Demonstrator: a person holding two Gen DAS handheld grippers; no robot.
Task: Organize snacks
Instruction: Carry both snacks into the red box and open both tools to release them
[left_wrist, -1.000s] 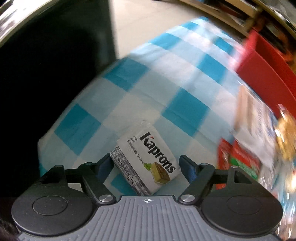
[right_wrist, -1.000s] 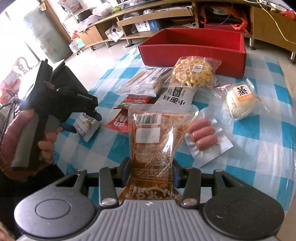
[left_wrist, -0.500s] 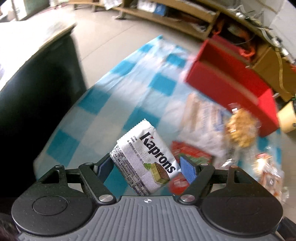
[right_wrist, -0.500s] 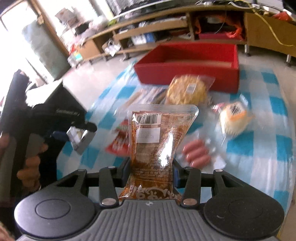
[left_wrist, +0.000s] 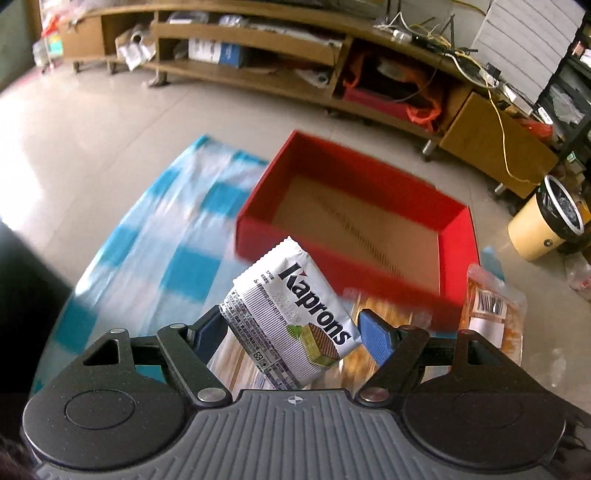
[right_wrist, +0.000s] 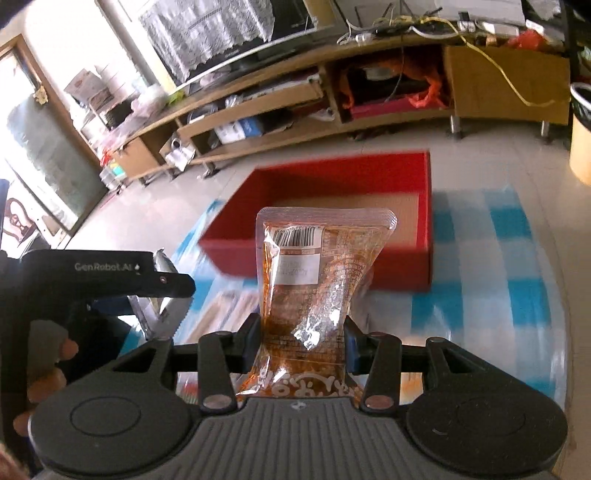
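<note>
Both grippers are loaded and lifted off the checked tablecloth, facing the red box — so the sorting looks to be at its carrying stage, with nothing yet delivered: the box floor shows bare cardboard in both views. The left gripper has the white Kaprons wafer pack between its jaws, held at a tilt with one corner pointing toward the box; the jaws stand fairly wide around it. The right gripper is closed tight on the lower part of a clear orange-brown snack pouch, which stands upright, its barcode label at the top. Judging from this, both packs still have to go into the box, and other snacks remain on the table. The left wrist view alone shows blurred packets under the gripper and the pouch at its right edge; the right wrist view alone shows the person's hand around the left gripper's handle.
</note>
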